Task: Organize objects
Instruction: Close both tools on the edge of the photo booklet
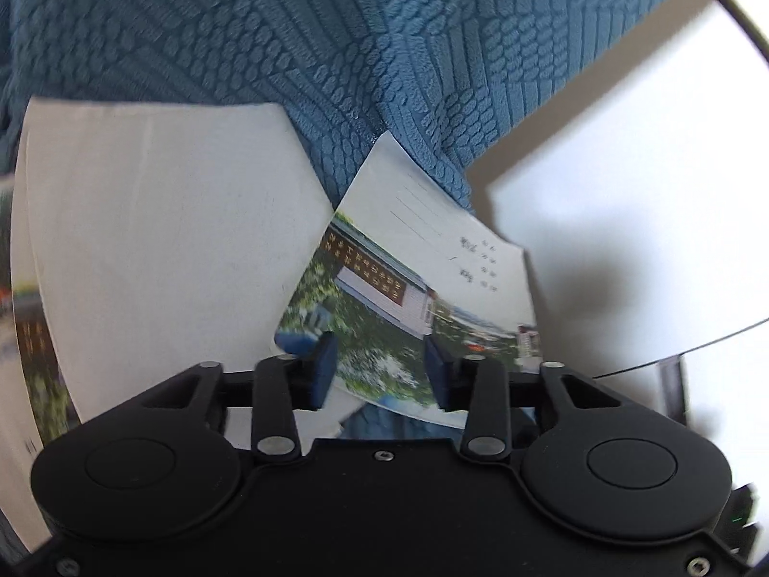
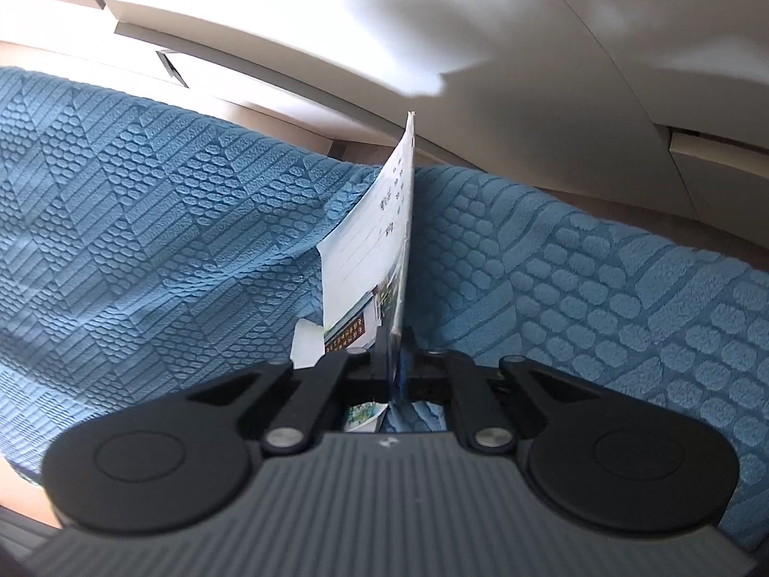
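Right gripper (image 2: 391, 360) jaws pinch the postcard (image 2: 384, 221) edge-on; left gripper (image 1: 379, 370) jaws stand apart over it.

Teal geometric-textured cloth (image 1: 336, 48), white postcard (image 1: 423, 259) with blurry, perhaps leafy green photo

this is looking like a home room: a blue textured woven cloth with raised geometric patterns (image 2: 168, 202) is covering a soft surface near the cameras, white flat-fronted cabinet panels (image 2: 528, 48) are standing at the far side, and sunlight is casting shadows on them.
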{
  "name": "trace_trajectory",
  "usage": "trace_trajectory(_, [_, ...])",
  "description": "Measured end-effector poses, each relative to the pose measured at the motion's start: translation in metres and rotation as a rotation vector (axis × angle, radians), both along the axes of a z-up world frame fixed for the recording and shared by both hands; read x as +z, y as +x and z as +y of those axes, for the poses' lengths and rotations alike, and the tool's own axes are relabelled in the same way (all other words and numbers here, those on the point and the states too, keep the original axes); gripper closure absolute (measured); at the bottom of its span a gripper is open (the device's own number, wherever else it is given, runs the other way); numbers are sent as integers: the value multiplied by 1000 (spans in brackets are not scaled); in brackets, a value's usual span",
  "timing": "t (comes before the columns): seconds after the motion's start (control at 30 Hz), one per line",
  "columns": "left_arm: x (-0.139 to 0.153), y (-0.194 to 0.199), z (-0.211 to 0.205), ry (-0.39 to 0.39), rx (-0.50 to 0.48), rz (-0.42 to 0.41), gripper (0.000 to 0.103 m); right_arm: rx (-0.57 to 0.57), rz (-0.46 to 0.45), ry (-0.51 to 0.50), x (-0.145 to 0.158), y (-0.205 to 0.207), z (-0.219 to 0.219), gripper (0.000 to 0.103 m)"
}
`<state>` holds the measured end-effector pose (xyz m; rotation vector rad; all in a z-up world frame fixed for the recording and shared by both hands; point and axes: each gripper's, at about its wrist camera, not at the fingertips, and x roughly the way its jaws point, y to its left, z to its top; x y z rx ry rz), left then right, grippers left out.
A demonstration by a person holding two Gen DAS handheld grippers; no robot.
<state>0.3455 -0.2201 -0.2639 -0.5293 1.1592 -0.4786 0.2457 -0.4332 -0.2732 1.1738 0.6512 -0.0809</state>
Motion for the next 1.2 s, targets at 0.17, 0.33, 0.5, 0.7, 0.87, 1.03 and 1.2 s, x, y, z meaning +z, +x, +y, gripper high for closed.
trace_trajectory(0.17, [-12,-21,21,-217,97,131,54,-15,-32,61,0,-4,-3,98])
trace_trajectory(0.33, [-28,-38,33,-351,193,196,42,-19,-41,109,5,-8,-6,98])
trace_trajectory(0.5, [-49,-44,35,-452,271,278,42,-33,-51,156,11,-18,-10,98])
trace_trajectory(0.7, [-59,-45,28,-508,325,288,44,-61,-69,183,22,-34,-13,98])
trace_trajectory(0.87, [-68,-44,32,-564,374,294,55,-58,-50,147,30,-49,-16,98])
trace_trajectory(1.03, [-73,-48,34,-561,373,297,80,-50,-43,99,40,-57,-14,98])
trace_trajectory(1.2, [-64,-55,35,-557,356,278,93,-29,-20,70,46,-65,-12,98])
